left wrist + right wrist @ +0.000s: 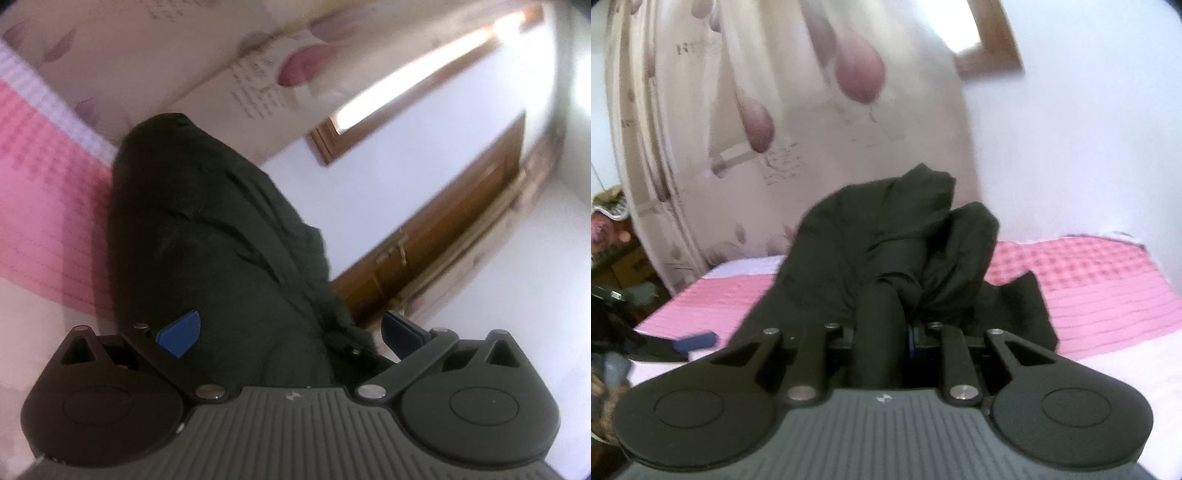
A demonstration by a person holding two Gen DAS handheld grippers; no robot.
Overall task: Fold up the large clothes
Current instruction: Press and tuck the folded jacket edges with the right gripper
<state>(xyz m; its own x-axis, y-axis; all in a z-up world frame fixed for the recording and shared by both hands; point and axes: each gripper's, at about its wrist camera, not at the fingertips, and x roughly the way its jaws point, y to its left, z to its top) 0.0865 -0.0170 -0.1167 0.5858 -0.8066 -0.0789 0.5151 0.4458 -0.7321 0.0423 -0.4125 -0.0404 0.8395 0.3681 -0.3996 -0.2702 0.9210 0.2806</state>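
Note:
A large black garment is bunched in a heap on the pink bed cover. My right gripper is shut on a rolled fold of it that runs back between the jaws. In the left wrist view the same black garment stretches from the bed toward my left gripper. That gripper stands open, its blue pads far apart with cloth lying between them. One blue pad of the left gripper also shows at the left of the right wrist view, beside the garment's edge.
A flower-print curtain hangs behind the bed. A white wall and a wooden door stand on the far side. Cluttered furniture sits left of the bed, and a white sheet edge runs along the near side.

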